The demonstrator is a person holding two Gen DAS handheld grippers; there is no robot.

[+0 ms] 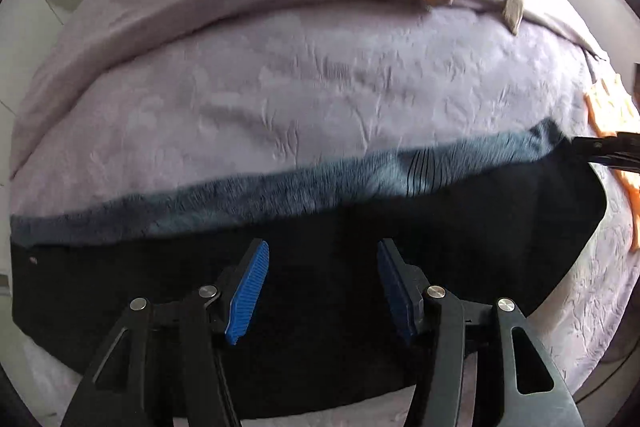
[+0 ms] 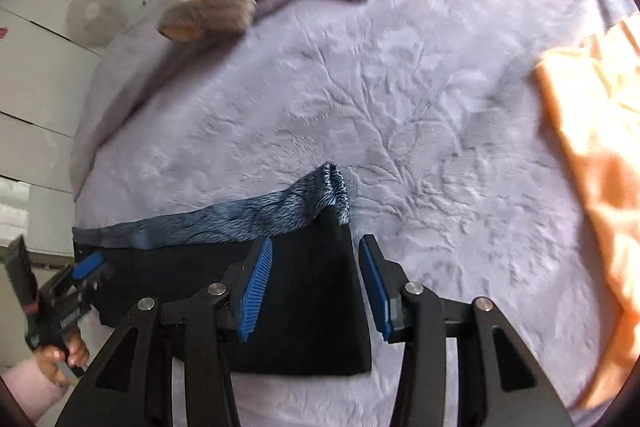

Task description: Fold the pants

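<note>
From the left wrist, the left gripper (image 1: 322,287) hangs spread and empty over the black pants (image 1: 304,291), which lie across the bed (image 1: 320,87) as a long folded band, furry grey lining showing just beyond the fingertips; judged part-folded, with shorter folds left. From the right wrist, the right gripper (image 2: 316,285) is likewise spread, the pants' end directly beneath it, an orange cloth (image 2: 592,147) well to its right. No readable writing anywhere

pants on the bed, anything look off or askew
The black pants lie flat, but their fleecy grey-blue lining shows along the far edge, and the corner near the right gripper is turned up. Both grippers are open.
</note>
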